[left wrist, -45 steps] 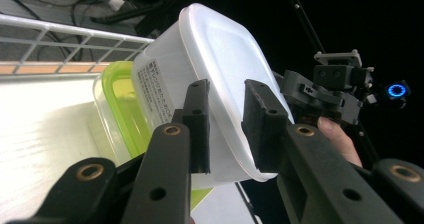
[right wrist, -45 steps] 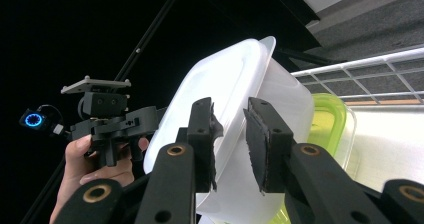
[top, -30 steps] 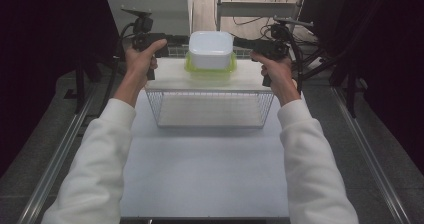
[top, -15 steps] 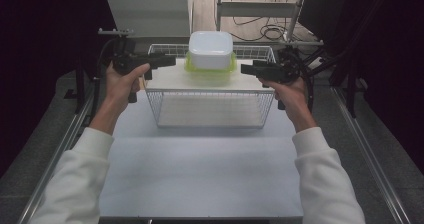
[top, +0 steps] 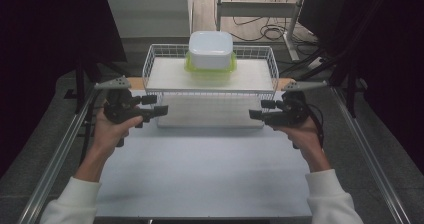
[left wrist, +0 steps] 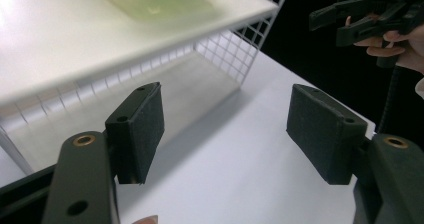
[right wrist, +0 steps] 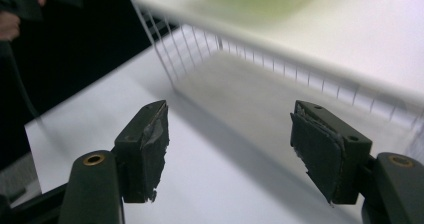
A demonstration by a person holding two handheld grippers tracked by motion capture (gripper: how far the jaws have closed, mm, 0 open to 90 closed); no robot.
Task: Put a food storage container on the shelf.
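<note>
We saw a lidded container (top: 210, 50) on the wire rack (top: 210, 76), which stood at the table's (top: 200, 174) far end.

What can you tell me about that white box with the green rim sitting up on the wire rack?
The container is a squarish tub with rounded corners, looking like white plastic, sitting on a yellow-green translucent rim or lid, so it may be upside down. It rests level on the white top shelf of the wire rack, toward the back, roughly centred. Only the shelf touches it; both grippers are well away.

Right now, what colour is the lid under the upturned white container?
Translucent yellow-green lid, beneath the white container; clearest in the high view.
</note>
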